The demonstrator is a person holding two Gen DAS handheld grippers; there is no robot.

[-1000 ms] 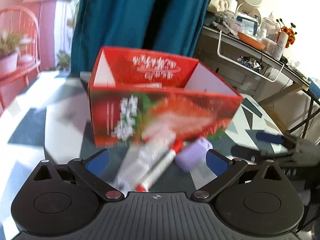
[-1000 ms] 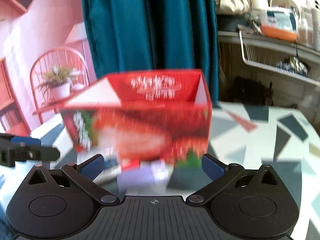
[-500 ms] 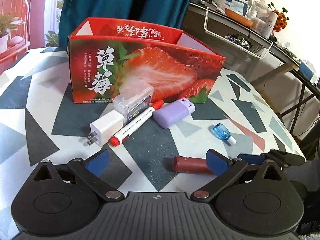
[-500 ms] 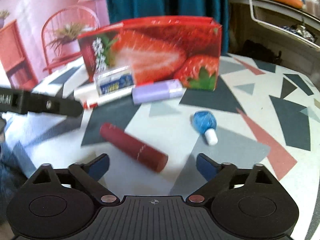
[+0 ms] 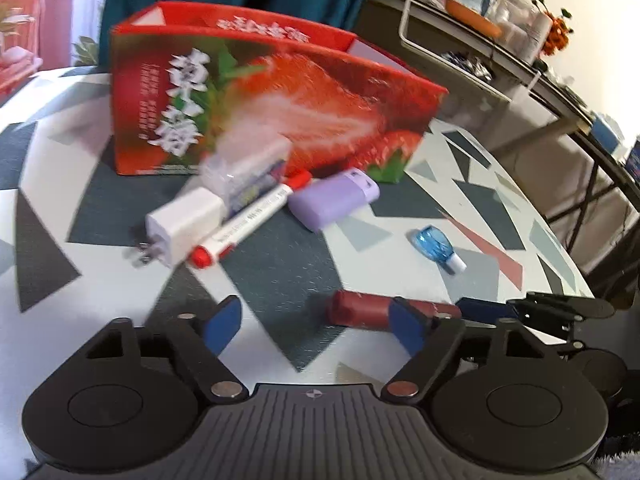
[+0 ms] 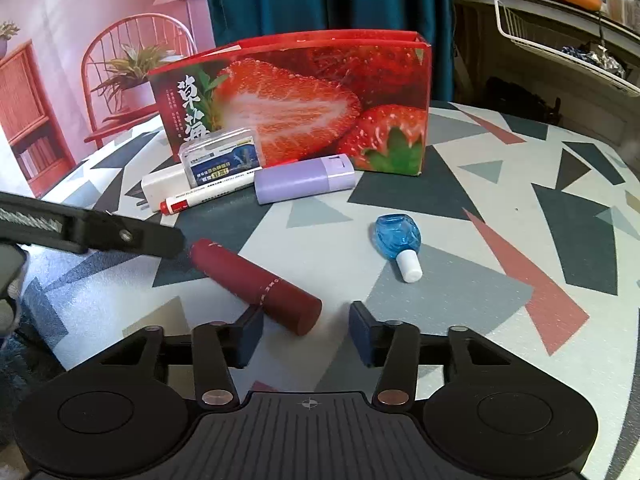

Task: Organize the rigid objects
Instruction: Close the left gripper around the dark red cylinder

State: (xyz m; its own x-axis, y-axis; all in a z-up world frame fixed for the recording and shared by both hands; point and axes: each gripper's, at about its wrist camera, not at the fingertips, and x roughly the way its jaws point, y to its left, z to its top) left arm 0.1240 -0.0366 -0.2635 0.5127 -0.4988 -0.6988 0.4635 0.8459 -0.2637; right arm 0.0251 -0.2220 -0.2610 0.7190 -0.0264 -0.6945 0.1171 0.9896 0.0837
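right tongs (image 6: 306, 336): jaws just closing, pads not yet touching red tube (image 6: 256, 282) at lower centre | left tongs (image 5: 310, 326): jaws narrowing, nothing held | strawberry box (image 6: 296, 100) upper centre on surface (image 6: 500, 320)

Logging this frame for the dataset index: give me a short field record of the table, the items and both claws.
surface: round table with triangle pattern
container: red strawberry-print cardboard box, open top
beside box: white plug adapter, red-capped white marker, lilac plastic case, clear packet
loose: blue glass bottle, white cap; dark red tube
left claw: open, closing
right claw: closing, tube end between jaws, not yet pinched
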